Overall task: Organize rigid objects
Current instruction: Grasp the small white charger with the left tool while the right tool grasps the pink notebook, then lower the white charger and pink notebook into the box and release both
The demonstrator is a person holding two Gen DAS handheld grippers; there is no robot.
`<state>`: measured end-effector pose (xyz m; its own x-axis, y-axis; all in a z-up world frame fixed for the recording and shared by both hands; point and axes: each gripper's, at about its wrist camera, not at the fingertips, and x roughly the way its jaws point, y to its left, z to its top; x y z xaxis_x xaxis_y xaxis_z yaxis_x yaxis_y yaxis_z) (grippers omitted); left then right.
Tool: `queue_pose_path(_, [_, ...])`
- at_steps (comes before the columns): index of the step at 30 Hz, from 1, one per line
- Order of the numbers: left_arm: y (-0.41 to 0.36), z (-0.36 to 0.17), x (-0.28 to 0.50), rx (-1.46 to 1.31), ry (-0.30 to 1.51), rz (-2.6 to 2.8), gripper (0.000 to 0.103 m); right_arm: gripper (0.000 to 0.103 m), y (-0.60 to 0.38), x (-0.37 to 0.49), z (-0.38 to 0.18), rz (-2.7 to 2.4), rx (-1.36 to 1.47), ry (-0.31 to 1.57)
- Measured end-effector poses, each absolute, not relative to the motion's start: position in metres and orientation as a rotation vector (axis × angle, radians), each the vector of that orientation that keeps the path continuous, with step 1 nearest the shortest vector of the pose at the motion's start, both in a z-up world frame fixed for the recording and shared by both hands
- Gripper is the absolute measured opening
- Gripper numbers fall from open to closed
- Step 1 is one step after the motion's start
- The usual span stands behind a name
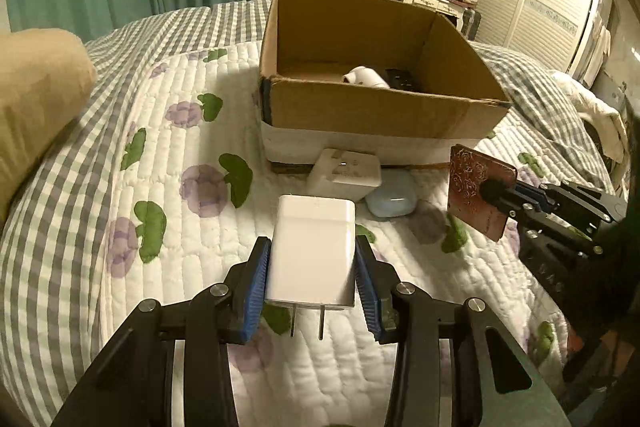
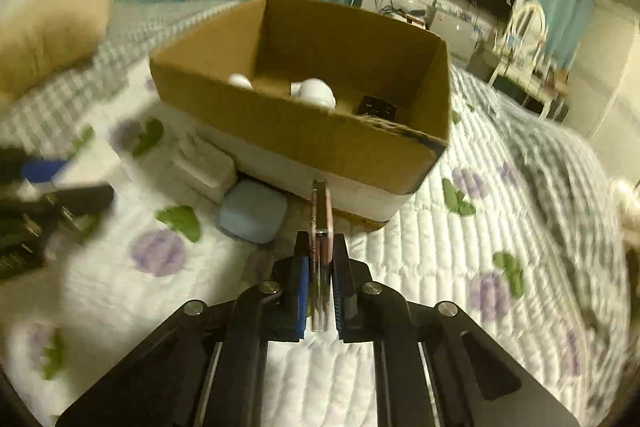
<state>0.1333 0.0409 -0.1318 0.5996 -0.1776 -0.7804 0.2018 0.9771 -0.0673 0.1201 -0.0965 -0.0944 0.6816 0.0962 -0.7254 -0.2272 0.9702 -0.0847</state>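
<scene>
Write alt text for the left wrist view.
The left gripper clamps a white plug-in charger above a floral quilt, facing an open cardboard box. At right, the right gripper pinches a thin reddish patterned card.

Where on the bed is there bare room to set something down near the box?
Free: quilt left of the brown cardboard box, toward the tan pillow. Crowded: directly before the box, where the white socket block and pale blue rounded case lie.
</scene>
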Motion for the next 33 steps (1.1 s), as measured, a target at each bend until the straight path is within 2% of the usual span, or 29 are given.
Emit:
queue_pose_path(12, [0.02, -0.076, 0.116, 0.011, 0.815, -0.214, 0.041, 0.009, -0.135, 0.085, -0.015, 0.201, -0.017, 0.686])
queue_pose_path(21, [0.014, -0.027, 0.16, 0.005, 0.723, -0.205, 0.041, 0.009, -0.154, 0.119, 0.055, 0.25, 0.063, 0.576])
queue_pose_path(26, [0.003, -0.026, 0.209, 0.035, 0.714, -0.2, 0.041, 0.009, -0.153, 0.163, 0.064, 0.251, 0.071, 0.569])
queue_pose_path(33, [-0.007, -0.057, 0.28, 0.077, 0.742, -0.226, 0.041, 0.009, -0.139, 0.241, 0.032, 0.237, 0.066, 0.656])
